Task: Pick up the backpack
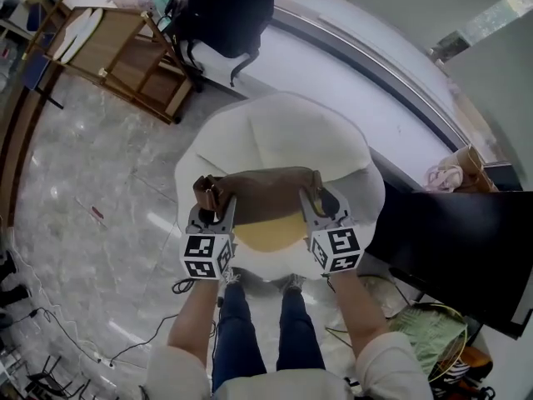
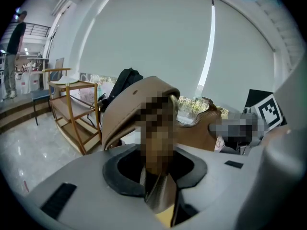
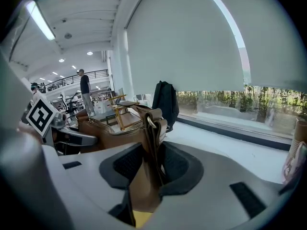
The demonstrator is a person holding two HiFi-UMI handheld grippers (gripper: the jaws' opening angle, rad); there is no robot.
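The left gripper (image 1: 215,205) has its jaws clamped on a brown strap at one end of the backpack (image 1: 268,192). The strap runs up out of the gap between the two pads, and the arched tan top of the bag rises just ahead of them. The right gripper (image 1: 321,207) has its jaws pressed onto the strap at the other end, a fold of brown leather with a metal ring showing just beyond its pads. The backpack spans the space between the two pairs of jaws, its zipped top facing up and a yellow patch on the side that faces the person. Under the jaws, in the head view, lies the round white desk (image 1: 279,127), with the bag showing over its near edge. Far beyond the left jaws stand a wooden rack (image 1: 125,52) and a hanging black garment (image 1: 229,11).
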